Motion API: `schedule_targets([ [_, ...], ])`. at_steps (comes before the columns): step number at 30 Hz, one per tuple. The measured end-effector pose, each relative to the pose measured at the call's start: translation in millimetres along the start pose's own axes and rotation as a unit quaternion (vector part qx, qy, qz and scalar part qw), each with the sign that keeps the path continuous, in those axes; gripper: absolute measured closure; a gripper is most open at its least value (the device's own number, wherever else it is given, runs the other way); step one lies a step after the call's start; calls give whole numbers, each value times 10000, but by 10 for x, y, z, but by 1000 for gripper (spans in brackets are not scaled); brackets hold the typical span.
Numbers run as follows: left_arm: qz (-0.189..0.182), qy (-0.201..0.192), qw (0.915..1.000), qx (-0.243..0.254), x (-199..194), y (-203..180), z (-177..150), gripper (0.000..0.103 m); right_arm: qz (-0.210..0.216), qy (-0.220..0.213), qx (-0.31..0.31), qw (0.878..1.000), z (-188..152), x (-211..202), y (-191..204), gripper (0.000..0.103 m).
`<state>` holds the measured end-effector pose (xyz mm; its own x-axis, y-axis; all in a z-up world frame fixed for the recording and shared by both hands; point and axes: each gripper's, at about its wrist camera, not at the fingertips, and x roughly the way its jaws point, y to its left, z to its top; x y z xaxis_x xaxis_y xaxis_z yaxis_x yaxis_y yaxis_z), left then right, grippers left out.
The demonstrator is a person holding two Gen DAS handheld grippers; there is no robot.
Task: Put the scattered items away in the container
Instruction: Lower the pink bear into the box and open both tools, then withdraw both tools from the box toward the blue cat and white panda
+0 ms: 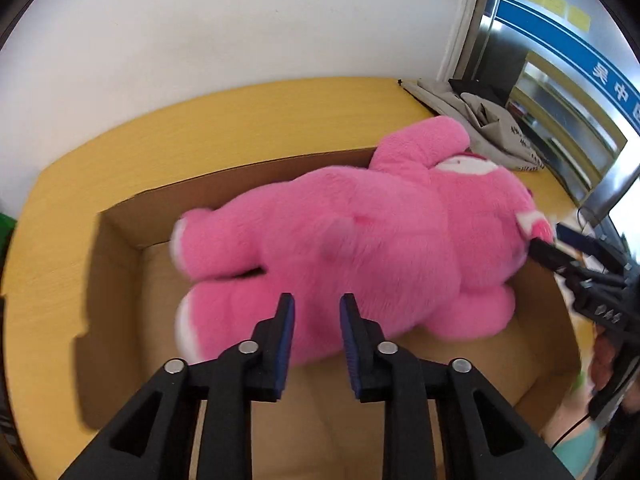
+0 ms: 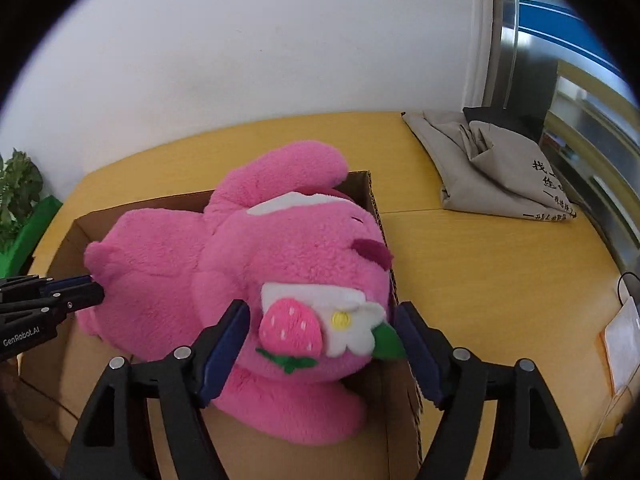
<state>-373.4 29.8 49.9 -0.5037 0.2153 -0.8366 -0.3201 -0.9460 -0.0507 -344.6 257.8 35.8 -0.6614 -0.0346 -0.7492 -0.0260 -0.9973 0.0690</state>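
Plush bear (image 1: pixel 360 248) motion-blurred in left wrist view; covers most of cardboard box (image 1: pixel 132 232) floor. Grey cloth bag (image 2: pixel 500 172) print too small to read.

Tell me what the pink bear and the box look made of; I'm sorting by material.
Pink bear: plush fabric, fuzzy matte pile, felt-like strawberry patch; the filling cannot be seen. Box: brown corrugated cardboard, matte, with fluting visible along its cut rim in the right wrist view.
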Motion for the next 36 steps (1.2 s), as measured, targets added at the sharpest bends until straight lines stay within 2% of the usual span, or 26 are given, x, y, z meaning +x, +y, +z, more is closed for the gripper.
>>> schedule_targets([
  [3, 210, 309, 9993, -78, -208, 250, -431, 71, 370, 201, -445, 9981, -259, -324, 101, 24],
  [7, 682, 945, 9927, -304, -151, 522, -926, 71, 704, 794, -986, 9895, -691, -484, 250, 23],
  [9, 601, 1161, 9902, -490, -142, 632, -1166, 71, 498, 1066, -1081, 9872, -852, -437, 230, 23],
  [12, 652, 1440, 9854, -635, -136, 683, -1440, 71, 128, 1213, -1160, 9857, -955, -373, 112, 24],
  [16, 329, 1335, 9874, -788, -270, 669, -1626, 72, -98, 1171, -1551, 9809, -1027, -367, 49, 26],
  [19, 313, 1315, 9882, -722, -335, 572, -1699, 72, -287, 1108, -1662, 9794, -1041, -364, 71, 26],
  [20, 411, 1266, 9887, -689, -363, 540, -1703, 72, -308, 1068, -1585, 9811, -1044, -384, 60, 26],
  [22, 811, 1030, 9890, -682, -466, 508, -1682, 64, -353, 962, -1405, 9848, -1061, -441, 47, 26],
  [23, 861, 852, 9900, -722, -529, 502, -1670, 63, -409, 825, -1338, 9867, -1067, -510, 59, 25],
  [25, 950, 458, 9909, -835, -734, 474, -1657, 49, -544, 363, -1292, 9895, -1073, -755, 131, 25],
  [27, 1161, -37, 9893, -880, -1018, 375, -1669, 26, -515, -105, -1231, 9910, -1093, -1068, 224, 22],
  [28, 1290, -305, 9873, -877, -1171, 313, -1689, 22, -435, -314, -1158, 9918, -1110, -1238, 272, 22],
  [30, 1536, -836, 9808, -867, -1475, 186, -1734, 6, -179, -588, -964, 9934, -1157, -1529, 345, 20],
  [33, 1574, -1440, 9736, -807, -1870, -78, -1924, 0, 56, -937, -646, 9935, -1303, -1887, 436, 19],
  [36, 1360, -1711, 9726, -796, -2136, -205, -2157, 0, 85, -1096, -595, 9922, -1447, -2081, 539, 18],
])
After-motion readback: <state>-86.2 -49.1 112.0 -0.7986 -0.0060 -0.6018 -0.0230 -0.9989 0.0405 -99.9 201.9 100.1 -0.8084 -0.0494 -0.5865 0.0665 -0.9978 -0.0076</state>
